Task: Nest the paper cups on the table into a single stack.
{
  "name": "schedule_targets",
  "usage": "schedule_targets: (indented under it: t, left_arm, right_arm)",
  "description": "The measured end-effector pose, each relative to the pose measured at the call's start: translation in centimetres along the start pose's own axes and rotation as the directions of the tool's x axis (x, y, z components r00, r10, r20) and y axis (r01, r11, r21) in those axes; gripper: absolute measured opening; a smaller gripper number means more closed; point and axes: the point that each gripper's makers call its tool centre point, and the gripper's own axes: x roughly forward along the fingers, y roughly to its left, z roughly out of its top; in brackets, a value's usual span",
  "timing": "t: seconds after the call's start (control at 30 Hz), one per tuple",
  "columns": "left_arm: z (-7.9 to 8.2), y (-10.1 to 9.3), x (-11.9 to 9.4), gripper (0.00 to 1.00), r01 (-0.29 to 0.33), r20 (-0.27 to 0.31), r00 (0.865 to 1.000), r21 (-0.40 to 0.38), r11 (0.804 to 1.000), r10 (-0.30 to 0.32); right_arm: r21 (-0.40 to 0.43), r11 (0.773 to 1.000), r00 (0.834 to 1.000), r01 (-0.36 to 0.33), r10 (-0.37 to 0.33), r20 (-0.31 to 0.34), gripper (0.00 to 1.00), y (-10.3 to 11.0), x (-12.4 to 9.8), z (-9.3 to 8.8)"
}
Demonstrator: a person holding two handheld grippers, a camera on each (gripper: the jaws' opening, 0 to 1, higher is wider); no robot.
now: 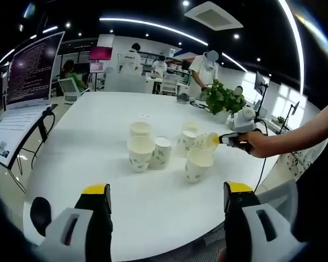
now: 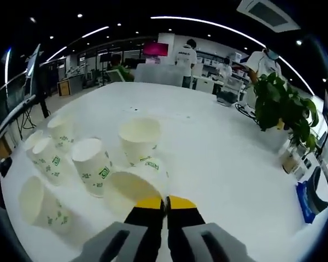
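Cups (image 1: 153, 150) clustered mid-frame on the table (image 1: 98, 164) in the left gripper view, left gripper (image 1: 167, 204) released and empty low down, right gripper (image 1: 229, 140) reaching in from the right. Tilted cup (image 2: 134, 183) pinched by its rim at lower centre of the right gripper view, right gripper (image 2: 165, 203) clenched on it, seemingly angled for nesting.

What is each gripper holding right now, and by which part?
The right gripper pinches a paper cup by its rim, its fingers closed on the edge. The left gripper is open and holds nothing.

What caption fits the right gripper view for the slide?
Right claw shut on a tilted paper cup among five upright cups on the white table.
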Motion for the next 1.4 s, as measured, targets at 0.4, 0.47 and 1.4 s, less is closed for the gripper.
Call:
schedule_targets:
  t: [0.4, 0.47, 1.4]
  left_arm:
    - [0.1, -1.0, 1.2, 0.83, 0.021, 0.009, 1.0, 0.001, 1.0, -0.021]
    - [0.1, -0.9, 1.3, 0.83, 0.027, 0.009, 1.0, 0.002, 1.0, -0.027]
    - [0.1, -1.4, 2.1, 0.84, 0.058, 0.013, 0.998, 0.018, 0.998, -0.058]
  right_arm:
    - [-0.069, 0.996, 0.998, -0.062, 0.063, 0.01, 0.0, 0.9, -2.9, 0.6]
    - [-0.078, 0.995, 0.997, -0.069, 0.071, 0.017, 0.0, 0.9, -3.1, 1.0]
    - [-0.179, 0.946, 0.954, -0.269, 0.287, 0.088, 0.0, 9.8, -10.4, 5.9]
